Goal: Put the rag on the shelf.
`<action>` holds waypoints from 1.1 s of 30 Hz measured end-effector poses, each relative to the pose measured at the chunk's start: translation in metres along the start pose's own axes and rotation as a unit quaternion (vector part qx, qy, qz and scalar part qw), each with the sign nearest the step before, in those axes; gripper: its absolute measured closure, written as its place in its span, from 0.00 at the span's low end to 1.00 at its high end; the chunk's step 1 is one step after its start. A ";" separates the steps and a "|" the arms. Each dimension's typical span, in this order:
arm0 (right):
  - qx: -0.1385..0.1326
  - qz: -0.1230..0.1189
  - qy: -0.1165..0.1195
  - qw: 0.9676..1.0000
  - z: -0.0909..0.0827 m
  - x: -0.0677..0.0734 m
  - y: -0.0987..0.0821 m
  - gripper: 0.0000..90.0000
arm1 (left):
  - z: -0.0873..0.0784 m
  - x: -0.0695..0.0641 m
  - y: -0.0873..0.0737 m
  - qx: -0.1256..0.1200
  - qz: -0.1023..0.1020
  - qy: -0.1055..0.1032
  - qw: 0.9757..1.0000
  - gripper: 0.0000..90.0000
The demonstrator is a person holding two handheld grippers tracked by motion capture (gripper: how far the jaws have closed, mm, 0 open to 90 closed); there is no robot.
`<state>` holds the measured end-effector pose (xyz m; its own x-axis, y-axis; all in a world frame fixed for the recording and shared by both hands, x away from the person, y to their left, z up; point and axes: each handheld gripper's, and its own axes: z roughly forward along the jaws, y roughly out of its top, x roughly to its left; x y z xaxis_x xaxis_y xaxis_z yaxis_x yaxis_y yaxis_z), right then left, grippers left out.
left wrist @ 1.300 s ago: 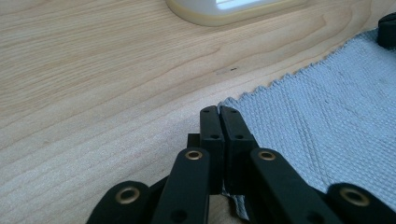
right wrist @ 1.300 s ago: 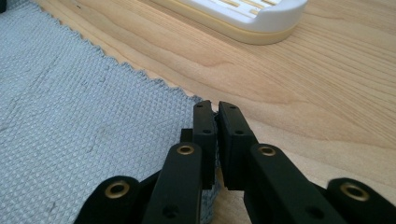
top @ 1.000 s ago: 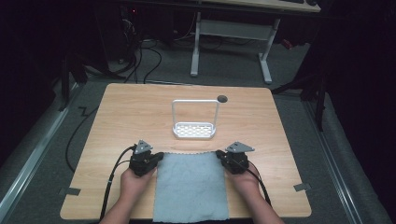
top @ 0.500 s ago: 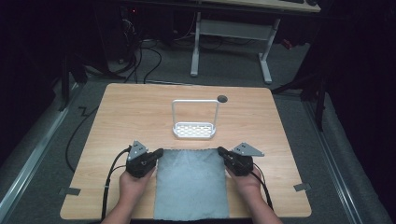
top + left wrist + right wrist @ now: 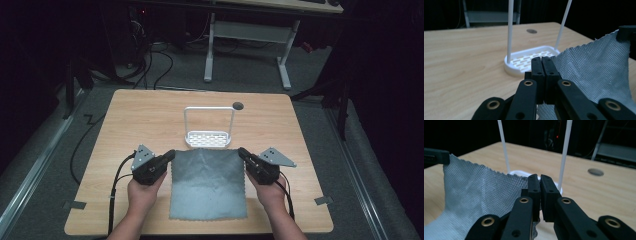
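Now the left tongs [image 5: 171, 153] are clamped on the far left corner of a grey cloth [image 5: 207, 182], and the right tongs [image 5: 241, 151] are clamped on its far right corner, so the far edge of the cloth hangs stretched between them above the bench [image 5: 125, 120]. From the high view, the cloth's near part lies flat on the wood between the person's two hands, its near edge close to the near edge of the bench, while its far edge rises toward the tongs. Just beyond that far edge stands a white rack [image 5: 209, 127], a slotted oval base with a thin upright frame of two posts joined by a bar across the top; whether the cloth touches its base I cannot tell. A small dark round hole [image 5: 238, 105] sits in the bench top, to the right of the rack and beyond it. In the left gripper view the black jaws meet tightly, with the woven cloth [image 5: 596, 67] spreading away to the right, up to the other tongs at the edge of the frame, and the rack's base [image 5: 531, 58] close ahead. In the right gripper view the jaws are likewise pressed together on the fabric, the cloth [image 5: 479, 192] sagging leftward toward the other tongs, and the rack's two white posts [image 5: 564, 152] rising directly behind.
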<state>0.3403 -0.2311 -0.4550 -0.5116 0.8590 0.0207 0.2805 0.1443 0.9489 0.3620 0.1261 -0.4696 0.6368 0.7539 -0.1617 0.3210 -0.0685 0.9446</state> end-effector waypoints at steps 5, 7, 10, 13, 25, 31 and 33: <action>-0.024 -0.002 -0.005 1.000 -0.006 -0.003 0.017 0.97 | 0.000 -0.002 0.018 -0.023 0.003 -0.001 1.000 1.00; -0.030 -0.006 -0.008 1.000 -0.007 -0.004 0.022 0.97 | 0.001 -0.003 0.025 -0.031 0.008 -0.002 0.999 1.00; -0.039 -0.004 -0.011 0.999 -0.009 -0.007 0.031 0.97 | 0.002 -0.004 0.035 -0.040 0.016 -0.001 0.999 1.00; -0.046 -0.004 -0.012 0.999 -0.009 -0.010 0.038 0.97 | 0.002 -0.004 0.046 -0.050 0.020 0.002 0.999 1.00; -0.076 -0.012 -0.017 0.997 -0.015 -0.013 0.071 0.97 | -0.006 0.000 0.085 -0.085 0.037 0.007 0.996 1.00; -0.093 -0.018 -0.019 0.995 -0.019 -0.013 0.087 0.97 | -0.009 0.000 0.103 -0.097 0.048 0.007 0.994 1.00; -0.097 -0.018 -0.019 0.995 -0.021 -0.014 0.092 0.97 | -0.010 0.001 0.107 -0.099 0.051 0.007 0.994 1.00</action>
<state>0.3567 -0.2402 -0.3614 -0.4870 0.8731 -0.0229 0.0987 0.0810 0.9918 0.3903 0.1259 -0.3656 0.6487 0.7587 -0.0587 0.1094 -0.0167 0.9939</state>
